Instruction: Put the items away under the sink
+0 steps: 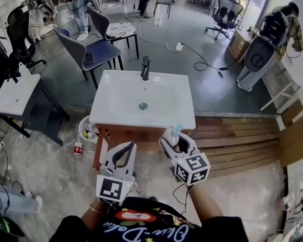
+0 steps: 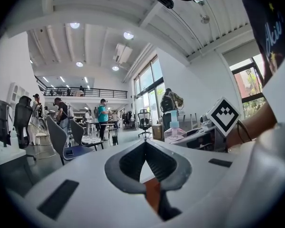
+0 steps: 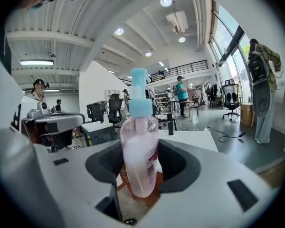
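A white sink [image 1: 111,87] with a black faucet [image 1: 145,67] tops a brown wooden cabinet [image 1: 125,134] just ahead of me. My right gripper [image 1: 172,138] is shut on a clear pink soap bottle [image 1: 176,132] with a light blue pump, held upright over the sink's near right corner. In the right gripper view the soap bottle [image 3: 138,127] stands between the jaws of the right gripper [image 3: 141,152]. My left gripper [image 1: 131,146] is shut with nothing in it, in front of the cabinet. In the left gripper view the left gripper [image 2: 145,143] has its tips meeting, and the bottle [image 2: 174,130] shows to the right.
A small white basket [image 1: 88,130] of items and a red-labelled bottle [image 1: 78,148] sit on the floor left of the cabinet. A white table [image 1: 12,95] stands further left, chairs [image 1: 93,49] behind the sink, a wooden platform [image 1: 232,135] at right. People stand in the background.
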`<state>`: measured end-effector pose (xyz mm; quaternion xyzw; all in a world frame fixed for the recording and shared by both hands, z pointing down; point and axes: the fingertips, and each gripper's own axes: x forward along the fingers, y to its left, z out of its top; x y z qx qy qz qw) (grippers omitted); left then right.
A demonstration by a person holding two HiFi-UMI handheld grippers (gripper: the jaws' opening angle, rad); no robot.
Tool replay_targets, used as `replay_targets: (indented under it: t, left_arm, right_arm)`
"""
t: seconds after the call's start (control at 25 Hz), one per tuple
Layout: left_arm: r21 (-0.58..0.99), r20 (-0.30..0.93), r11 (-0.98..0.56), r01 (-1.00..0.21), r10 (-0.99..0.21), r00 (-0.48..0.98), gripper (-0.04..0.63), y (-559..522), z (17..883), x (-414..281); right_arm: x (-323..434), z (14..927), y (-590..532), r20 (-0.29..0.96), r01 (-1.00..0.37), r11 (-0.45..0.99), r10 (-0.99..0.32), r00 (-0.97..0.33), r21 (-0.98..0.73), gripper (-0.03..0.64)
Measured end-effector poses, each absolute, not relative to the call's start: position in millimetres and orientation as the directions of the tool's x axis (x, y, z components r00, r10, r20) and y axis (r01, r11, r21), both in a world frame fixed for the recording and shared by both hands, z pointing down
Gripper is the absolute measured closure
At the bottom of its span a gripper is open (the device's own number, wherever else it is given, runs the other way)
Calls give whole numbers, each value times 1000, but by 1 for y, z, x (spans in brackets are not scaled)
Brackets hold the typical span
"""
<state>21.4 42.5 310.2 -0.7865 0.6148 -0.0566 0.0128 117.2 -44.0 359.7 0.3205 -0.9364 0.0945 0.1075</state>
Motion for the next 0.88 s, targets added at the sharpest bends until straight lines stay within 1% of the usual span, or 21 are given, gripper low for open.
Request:
replay_targets:
  t: [0.36,0.88]
  left_arm:
    - [-77,98,-169,-983,-982,161,588,77,316,22]
    - [-89,121,-104,-991,-988,93,588,101,324,24]
  right_arm:
    - [115,367,-17,271,-571,812,-526,-806,-123,402]
    - [111,375,3,279,-510,850,-462,-842,-130,402]
